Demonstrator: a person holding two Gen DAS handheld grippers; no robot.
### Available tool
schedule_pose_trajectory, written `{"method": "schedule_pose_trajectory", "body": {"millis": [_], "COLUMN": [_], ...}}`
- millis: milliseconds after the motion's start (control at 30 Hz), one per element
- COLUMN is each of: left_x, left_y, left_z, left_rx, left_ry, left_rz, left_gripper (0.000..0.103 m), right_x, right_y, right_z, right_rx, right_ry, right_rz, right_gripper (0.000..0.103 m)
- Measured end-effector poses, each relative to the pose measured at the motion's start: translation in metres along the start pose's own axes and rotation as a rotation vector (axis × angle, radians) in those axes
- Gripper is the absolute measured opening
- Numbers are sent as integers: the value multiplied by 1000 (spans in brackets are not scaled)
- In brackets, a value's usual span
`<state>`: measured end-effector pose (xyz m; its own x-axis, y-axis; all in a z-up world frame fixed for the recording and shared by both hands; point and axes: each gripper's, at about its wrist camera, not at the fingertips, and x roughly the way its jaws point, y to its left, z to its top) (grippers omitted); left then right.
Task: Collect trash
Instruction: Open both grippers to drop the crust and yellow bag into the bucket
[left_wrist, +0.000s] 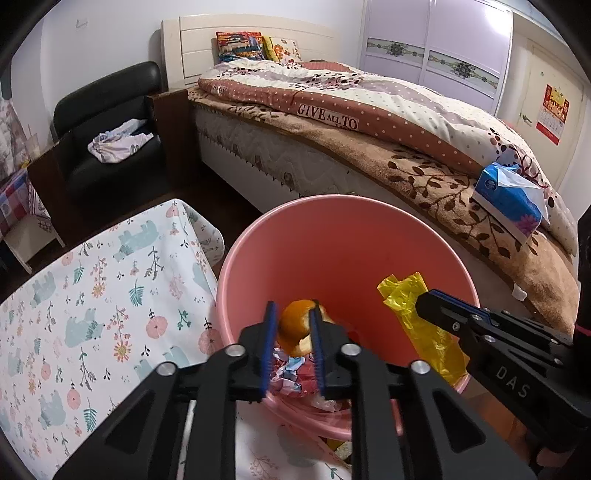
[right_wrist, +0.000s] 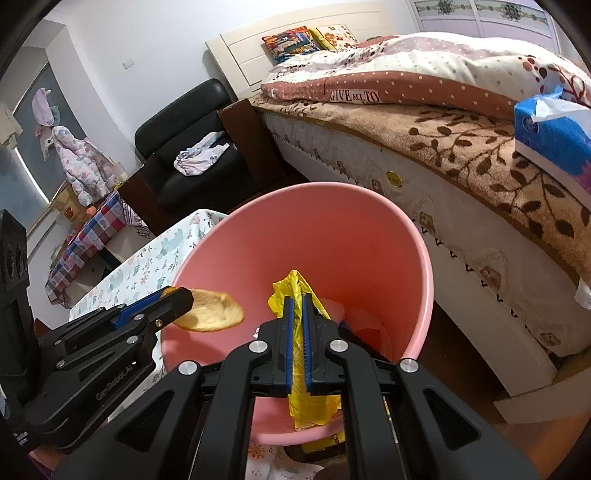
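So both grippers sit over the pink bin (left_wrist: 332, 236) — left gripper (left_wrist: 293, 314) has its jaws parted around an orange peel (left_wrist: 295, 326), right gripper (right_wrist: 297, 301) beside it is clamped tight on a yellow plastic bag (right_wrist: 295, 398).

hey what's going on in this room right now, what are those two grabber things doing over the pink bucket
A person is collecting trash with a handheld gripper in each hand. The left gripper has an orange peel between its fingers above the pink bin; whether it still grips the peel is unclear. The right gripper is clamped on a yellow plastic bag over the same bin. Wrappers already lie at the bottom.
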<state>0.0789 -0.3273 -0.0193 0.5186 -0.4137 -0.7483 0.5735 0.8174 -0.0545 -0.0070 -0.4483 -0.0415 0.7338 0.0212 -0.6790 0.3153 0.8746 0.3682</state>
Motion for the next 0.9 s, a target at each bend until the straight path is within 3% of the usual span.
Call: {"method": "schedule_pose_trajectory", "body": {"millis": [267,433,700,800,900], "left_x": [-3,-8,-18,-24,-33], "left_y": [3,1,7,9,10], "left_z": [0,2,1,0,-3], "left_rx": [-14,-4,-32,-33,-37], "left_ry": [-15,-31,-37,-46,-60], "left_rz": [-6,-15,9,23,29], "left_gripper": [42,46,46,46,46], "right_x": [4,1,-8,-15,-22], "right_y": [0,0,4,8,13], "right_z": [-1,-1,0,-1,-2], "right_rx": [-3,-2,-14,-21,-46], "right_ry": [16,6,-18,-38,-57], "right_rz": [-19,-17,-2,18,20], "right_gripper": [10,31,34,44,46]}}
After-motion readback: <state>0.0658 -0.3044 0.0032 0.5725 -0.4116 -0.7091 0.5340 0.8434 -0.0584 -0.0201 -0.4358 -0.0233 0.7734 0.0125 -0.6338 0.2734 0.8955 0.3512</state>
